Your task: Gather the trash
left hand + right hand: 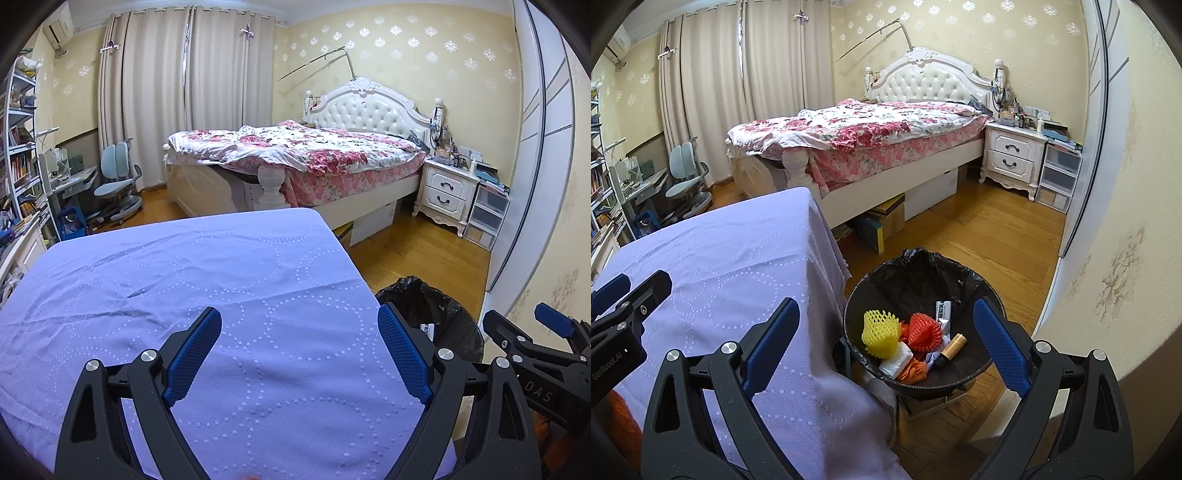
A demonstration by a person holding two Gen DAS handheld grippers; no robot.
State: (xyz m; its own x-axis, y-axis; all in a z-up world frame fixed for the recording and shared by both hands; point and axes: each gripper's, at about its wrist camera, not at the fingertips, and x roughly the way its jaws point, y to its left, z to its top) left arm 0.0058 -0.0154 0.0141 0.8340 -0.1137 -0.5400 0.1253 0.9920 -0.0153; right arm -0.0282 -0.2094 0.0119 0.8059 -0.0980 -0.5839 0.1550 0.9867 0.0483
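The left gripper hangs over the lilac tabletop, jaws spread and empty. The right gripper, likewise released, hovers at the tabletop's right edge above the trash bin holding foam nets and wrappers.

Matt cloth tablecloth; glossy plastic bin liner.

- The bench top under its lilac cloth is bare ahead of the left gripper, whose jaws stand wide with nothing between them.
- The bin stands on the floor just beside the bench's right edge; its mouth is unobstructed from above, under the right gripper's spread jaws.
- The right gripper sits close at the left one's right side.
- Wooden floor lies free between bin, bed and wardrobe wall.
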